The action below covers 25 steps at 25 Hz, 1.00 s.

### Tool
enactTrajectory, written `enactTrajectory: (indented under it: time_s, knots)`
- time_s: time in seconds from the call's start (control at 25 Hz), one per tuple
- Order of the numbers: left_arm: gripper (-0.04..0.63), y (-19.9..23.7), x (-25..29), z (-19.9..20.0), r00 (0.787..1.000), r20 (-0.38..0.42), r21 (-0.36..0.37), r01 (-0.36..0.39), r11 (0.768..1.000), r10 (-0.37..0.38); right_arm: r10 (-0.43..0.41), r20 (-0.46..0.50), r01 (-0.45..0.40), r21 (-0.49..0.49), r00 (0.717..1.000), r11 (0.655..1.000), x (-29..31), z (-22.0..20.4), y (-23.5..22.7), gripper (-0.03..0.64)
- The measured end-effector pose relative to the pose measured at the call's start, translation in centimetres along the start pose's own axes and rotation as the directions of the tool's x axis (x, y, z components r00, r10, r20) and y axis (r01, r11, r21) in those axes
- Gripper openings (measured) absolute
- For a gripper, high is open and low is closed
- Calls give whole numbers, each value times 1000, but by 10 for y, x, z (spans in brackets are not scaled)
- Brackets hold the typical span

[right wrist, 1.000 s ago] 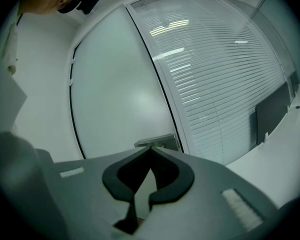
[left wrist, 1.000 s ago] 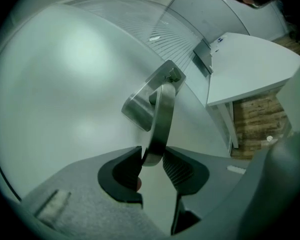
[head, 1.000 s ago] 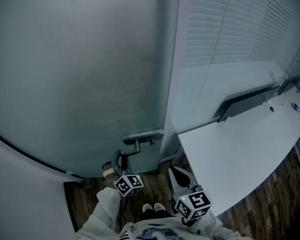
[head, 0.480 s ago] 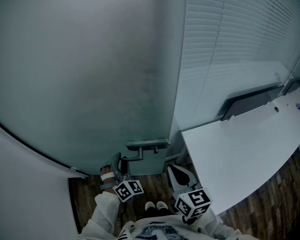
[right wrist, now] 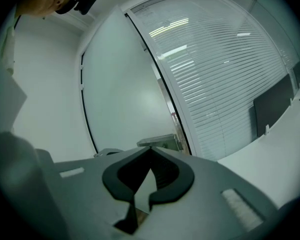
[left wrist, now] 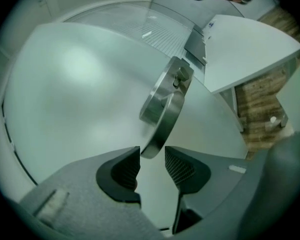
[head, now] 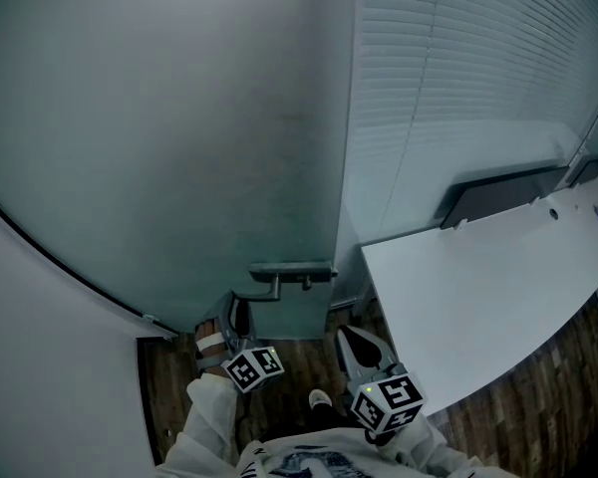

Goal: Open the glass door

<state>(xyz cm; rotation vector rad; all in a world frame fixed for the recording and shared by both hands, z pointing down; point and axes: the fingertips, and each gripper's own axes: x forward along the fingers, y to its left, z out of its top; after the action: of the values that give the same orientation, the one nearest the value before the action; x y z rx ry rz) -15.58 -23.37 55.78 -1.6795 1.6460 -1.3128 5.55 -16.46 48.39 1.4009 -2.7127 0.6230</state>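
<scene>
The handle [left wrist: 165,106] of the glass door [head: 179,147] lay straight ahead of the left gripper [left wrist: 152,156]. It sat in the middle of the left gripper view, its long bar slanting from the jaw tips up toward the upper right. Its free end sat just at the gap between them. Those jaws had just been opening and stood apart, neither pad pressing on the bar. The right gripper [head: 359,345], at the head view's lower right, was farther from the handle, its tips together on nothing.
</scene>
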Motion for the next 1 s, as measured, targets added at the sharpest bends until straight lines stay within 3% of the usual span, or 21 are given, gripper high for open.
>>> enactTrajectory:
  time_s: [0.08, 0.12, 0.2, 0.28, 0.36, 0.4, 0.6, 0.76, 1.0]
  knots:
    - [118, -3, -27, -5, 1000, 12, -140, 15, 990, -13, -3, 11, 3, -5, 1000, 1000, -13, -1, 7, 5]
    - [83, -4, -45, -5, 999, 31, -236, 36, 971, -29, -2, 28, 2, -10, 1000, 1000, -21, 1, 12, 5]
    - [2, -8, -87, -1, 992, 107, -431, 106, 896, -65, 6, 76, -5, -20, 997, 1000, -41, 7, 26, 5]
    - [0, -9, -135, 5, 978, 194, -585, 176, 791, -75, 14, 104, -11, -34, 995, 999, -65, 8, 44, 5]
    - [0, -6, -182, 5, 967, 252, -672, 208, 711, -45, 11, 103, -5, -59, 995, 998, -90, -3, 64, 5]
    - [0, -5, -206, 2, 962, 270, -692, 215, 689, -30, 6, 95, 1, -70, 995, 998, -103, -13, 75, 5]
    - [0, -17, -321, -47, 958, 286, -720, 228, 655, -18, -16, 41, 19, -76, 999, 997, -172, -74, 143, 5]
    - [0, -32, -382, -74, 961, 273, -759, 235, 608, -31, -20, 7, 21, -117, 1000, 993, -225, -95, 187, 3]
    - [0, -35, -445, -58, 941, 336, -746, 280, 604, -21, -40, 19, 43, -167, 999, 985, -286, -92, 216, 3]
